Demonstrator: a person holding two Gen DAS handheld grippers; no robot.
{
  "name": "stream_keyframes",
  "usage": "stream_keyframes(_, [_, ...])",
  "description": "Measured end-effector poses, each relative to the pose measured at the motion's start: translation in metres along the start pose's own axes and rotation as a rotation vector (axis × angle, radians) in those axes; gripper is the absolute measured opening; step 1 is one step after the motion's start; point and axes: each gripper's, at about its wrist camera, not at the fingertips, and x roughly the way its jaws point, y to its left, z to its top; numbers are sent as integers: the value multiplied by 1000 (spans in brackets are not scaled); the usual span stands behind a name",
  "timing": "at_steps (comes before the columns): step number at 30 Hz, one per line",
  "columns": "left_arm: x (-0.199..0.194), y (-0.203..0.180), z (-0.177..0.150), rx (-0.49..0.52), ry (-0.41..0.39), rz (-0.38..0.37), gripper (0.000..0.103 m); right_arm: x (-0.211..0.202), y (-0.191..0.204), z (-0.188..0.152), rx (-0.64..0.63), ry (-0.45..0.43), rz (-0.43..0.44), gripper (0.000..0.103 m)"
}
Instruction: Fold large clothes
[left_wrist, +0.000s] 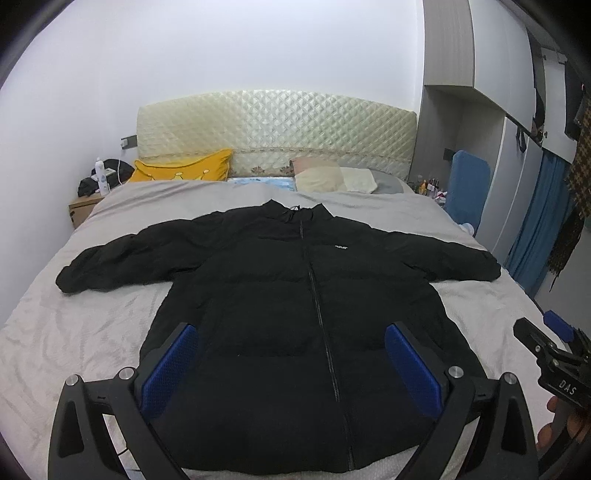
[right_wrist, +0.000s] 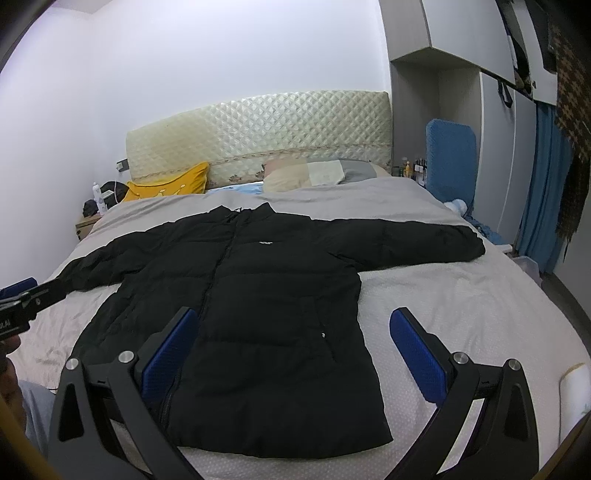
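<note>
— On the grey bed cover (left_wrist: 110, 306): black puffer jacket (left_wrist: 295, 295), front up, zipped, both sleeves spread out sideways, collar toward the quilted headboard (left_wrist: 277, 122).

— And the left gripper (left_wrist: 291, 354)?

— Above the hem, blue pads (left_wrist: 173, 365) spread wide, grasping nothing.

— Right gripper (right_wrist: 295, 347)?

— Likewise gaping, empty, over the jacket's right side edge. Beside the yellow pillow (right_wrist: 166, 184), a beige pillow.
</note>
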Motion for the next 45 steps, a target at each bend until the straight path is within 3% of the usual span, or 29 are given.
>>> stream_keyframes(3, [10,2,3,-8,20,-28,102,4,-7,0,12,7,-13,103])
stream_keyframes(12, [46,13,28,26,-47,-41,102,22,-18,10,25,-33,-54,103])
stream_keyframes(14, [58,20,29,9,-48,-43,102,30,-21,16,16,-41,-73,103])
stream_keyframes(17, [75,31,26,-26,-29,-73,102,45,-31,33,26,-62,-19,103])
stream_keyframes(21, [93,42,21,-46,-3,-66,102,74,-49,56,-41,-65,-73,103])
stream_keyframes(25, [108,49,16,-69,26,-66,102,121,-94,81,14,-17,-128,101])
stream_keyframes(27, [115,48,14,-74,39,-65,102,142,-119,89,68,8,-147,94])
stream_keyframes(30, [120,43,11,-54,38,-61,102,178,-171,100,192,47,-167,86])
stream_keyframes(33, [123,37,9,-35,32,-58,102,203,-212,103,287,52,-205,86])
stream_keyframes(40, [140,31,4,-33,35,-48,102,260,-303,75,545,37,-270,88])
stream_keyframes(45, [154,33,6,-47,20,-20,102,299,-348,52,654,20,-312,97])
